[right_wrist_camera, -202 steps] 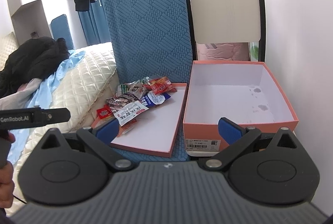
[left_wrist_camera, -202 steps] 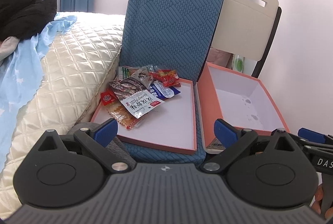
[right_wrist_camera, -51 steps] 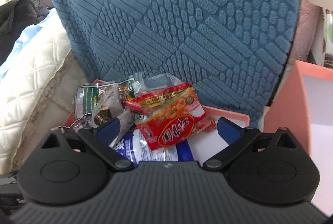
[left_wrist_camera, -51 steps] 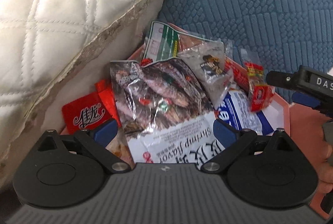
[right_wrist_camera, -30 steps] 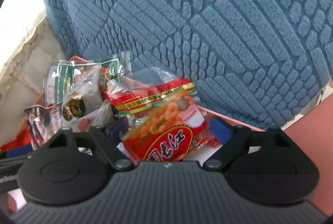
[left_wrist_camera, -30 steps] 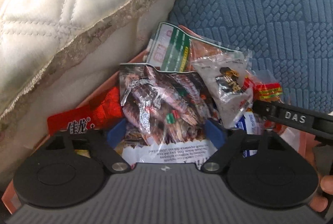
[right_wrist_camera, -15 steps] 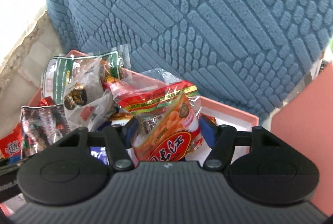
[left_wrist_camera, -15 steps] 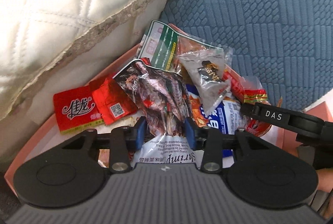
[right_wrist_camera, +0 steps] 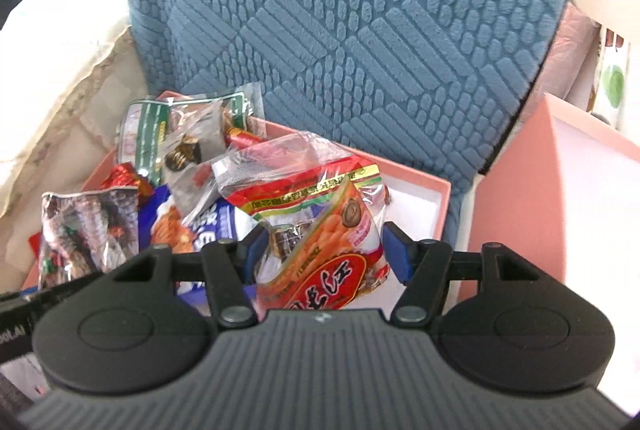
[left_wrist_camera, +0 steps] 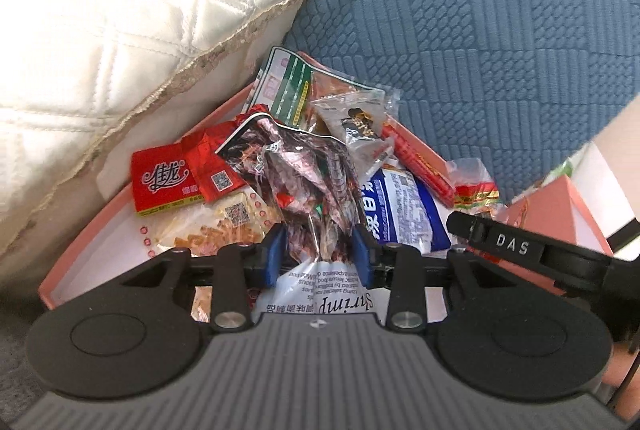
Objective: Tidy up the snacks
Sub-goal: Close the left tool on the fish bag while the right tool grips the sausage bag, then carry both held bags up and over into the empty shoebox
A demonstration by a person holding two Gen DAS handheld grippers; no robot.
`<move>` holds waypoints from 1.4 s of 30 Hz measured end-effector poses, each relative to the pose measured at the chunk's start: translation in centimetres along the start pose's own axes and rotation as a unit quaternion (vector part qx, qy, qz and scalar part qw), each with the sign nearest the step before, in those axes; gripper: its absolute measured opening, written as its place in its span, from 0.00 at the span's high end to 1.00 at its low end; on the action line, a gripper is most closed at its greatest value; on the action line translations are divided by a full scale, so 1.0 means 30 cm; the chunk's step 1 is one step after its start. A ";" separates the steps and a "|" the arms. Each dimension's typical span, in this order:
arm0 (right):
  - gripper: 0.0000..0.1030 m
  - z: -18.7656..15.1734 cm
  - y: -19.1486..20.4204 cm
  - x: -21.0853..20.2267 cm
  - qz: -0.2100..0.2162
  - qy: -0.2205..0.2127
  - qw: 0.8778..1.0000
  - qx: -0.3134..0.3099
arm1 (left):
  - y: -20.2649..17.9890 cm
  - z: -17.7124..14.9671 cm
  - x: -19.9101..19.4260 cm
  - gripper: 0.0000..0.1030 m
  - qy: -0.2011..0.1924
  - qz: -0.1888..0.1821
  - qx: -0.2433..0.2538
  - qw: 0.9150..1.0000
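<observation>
While your left tool point(left_wrist_camera: 318, 250) pinches the "Shrimp" bag point(left_wrist_camera: 308, 186), your right tool point(right_wrist_camera: 322, 256) clamps the red snack pack point(right_wrist_camera: 320, 230).

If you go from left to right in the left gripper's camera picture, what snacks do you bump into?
Flat red packet → shrimp snack bag pinched in the left gripper → blue and white packet → small red and yellow packet.

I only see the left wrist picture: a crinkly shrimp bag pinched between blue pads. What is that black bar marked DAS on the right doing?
Observer: It belongs to the right gripper. Its own camera shows it shut on a red-orange snack pack, which is creased between the pads.
Operator: Where might the packs go?
Observer: Probably into the pink box on the right. The right view shows its white inside, and the part in view holds nothing.
</observation>
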State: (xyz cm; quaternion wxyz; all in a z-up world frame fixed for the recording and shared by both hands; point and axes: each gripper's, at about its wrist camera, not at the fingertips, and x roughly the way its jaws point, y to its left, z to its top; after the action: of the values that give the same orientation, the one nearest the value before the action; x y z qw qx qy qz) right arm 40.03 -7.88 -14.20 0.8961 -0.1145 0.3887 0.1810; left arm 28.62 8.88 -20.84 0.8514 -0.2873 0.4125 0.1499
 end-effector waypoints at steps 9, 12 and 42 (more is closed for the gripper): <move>0.38 -0.073 0.039 -0.110 0.003 -0.005 1.000 0.011 | 0.025 -0.037 -0.105 0.60 -0.003 -0.019 0.018 1.000; 0.38 -0.098 0.050 -0.150 0.004 -0.005 1.000 0.015 | 0.043 -0.048 -0.135 0.60 -0.003 -0.024 0.024 0.999; 0.38 -0.342 0.126 -0.544 0.011 -0.044 0.998 0.037 | 0.043 -0.192 -0.492 0.60 -0.022 -0.077 0.064 0.995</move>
State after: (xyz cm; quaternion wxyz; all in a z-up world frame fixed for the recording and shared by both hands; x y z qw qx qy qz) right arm 21.44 -11.85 -9.27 0.9138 -0.0691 0.3568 0.1811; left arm 15.37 6.11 -12.52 0.8858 -0.2596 0.3794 0.0631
